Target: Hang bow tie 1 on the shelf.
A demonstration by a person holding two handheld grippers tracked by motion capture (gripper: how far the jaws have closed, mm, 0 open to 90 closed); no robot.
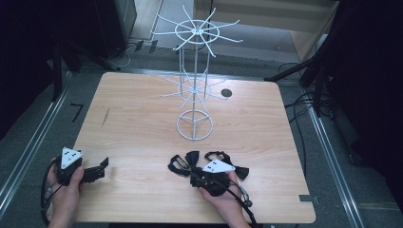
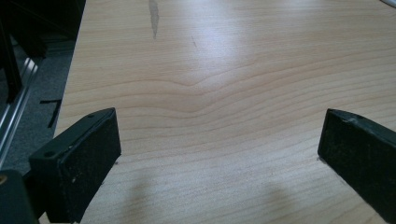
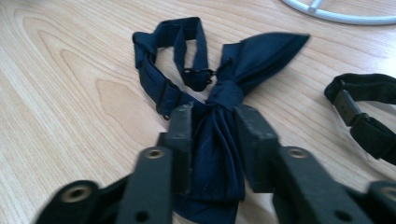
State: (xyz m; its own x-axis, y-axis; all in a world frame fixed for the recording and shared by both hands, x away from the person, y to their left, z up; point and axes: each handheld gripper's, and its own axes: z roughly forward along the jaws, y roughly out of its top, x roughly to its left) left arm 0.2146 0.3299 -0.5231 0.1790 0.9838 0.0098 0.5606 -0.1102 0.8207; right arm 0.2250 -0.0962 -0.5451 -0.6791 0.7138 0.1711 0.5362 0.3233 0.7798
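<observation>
Navy cloth, a bow tie (image 3: 219, 140), is pinched by one wing in the right claw (image 3: 212, 140) at the table's (image 1: 142, 142) near edge. The slick fabric could slip loose if lifted. The left claw (image 2: 217, 154) is held spread, empty.

— Any lettering, labels or numbers to read here?
— None. The wooden table (image 1: 142, 137), the white wire rack (image 1: 195, 90) and the dark bow tie (image 3: 224, 93) carry no print I can make out.
— Brands on the gripper plates?
— Plain grey, unmarked.
</observation>
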